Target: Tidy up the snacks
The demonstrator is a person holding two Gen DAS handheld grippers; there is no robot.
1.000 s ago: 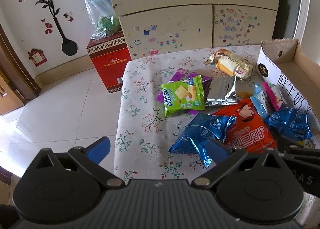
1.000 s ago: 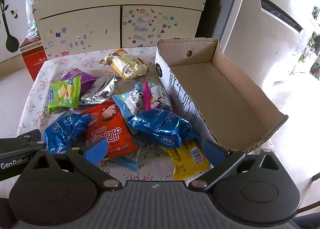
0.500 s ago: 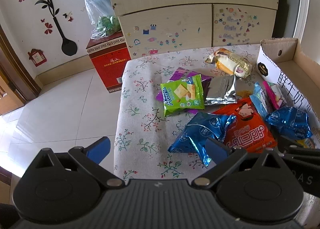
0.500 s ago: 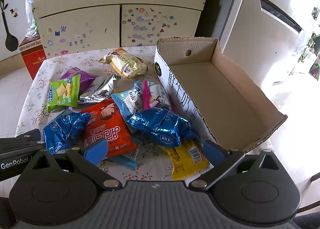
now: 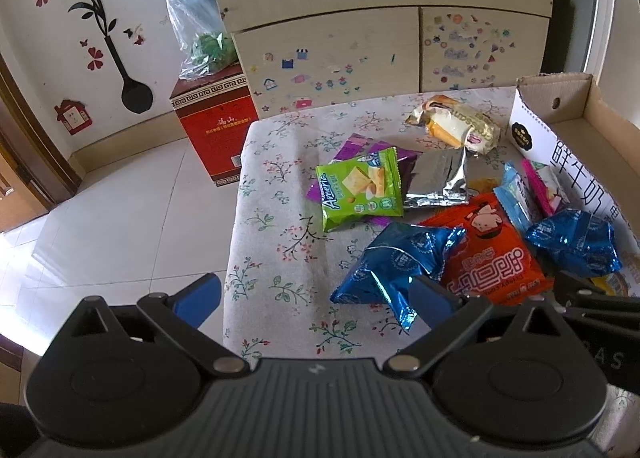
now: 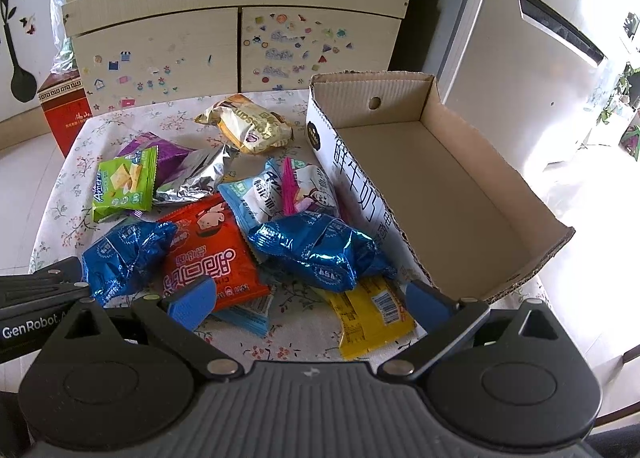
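A heap of snack packets lies on a table (image 6: 60,193) covered with a flowered cloth, all of it to the left of a cardboard box (image 6: 448,177) whose printed white side faces the heap. The box is open at the top and holds nothing that can be seen; its long axis runs from the near edge of the table toward the far cupboard (image 6: 236,45). Nearest the box is a shiny blue packet (image 6: 320,246), crumpled, lying across a yellow packet (image 6: 372,314) that points its long side toward the near edge. Behind the blue one, a white and light-blue packet (image 6: 280,189) with a pink stripe leans against the box wall. A flat red packet (image 6: 208,254) sits left of those, its print upside down from this side, and a second blue packet (image 5: 392,266) touches its left edge. Farther from the box are a green packet (image 5: 360,189) resting on a purple packet (image 5: 356,145), a silver packet (image 5: 440,177) beside them, and a cream and gold packet (image 6: 248,125) at the far end by the box corner. The left gripper (image 5: 316,298) hovers over the near left of the heap with its jaws spread wide, holding nothing. The right gripper (image 6: 308,298) hangs above the yellow packet, jaws likewise spread and empty.
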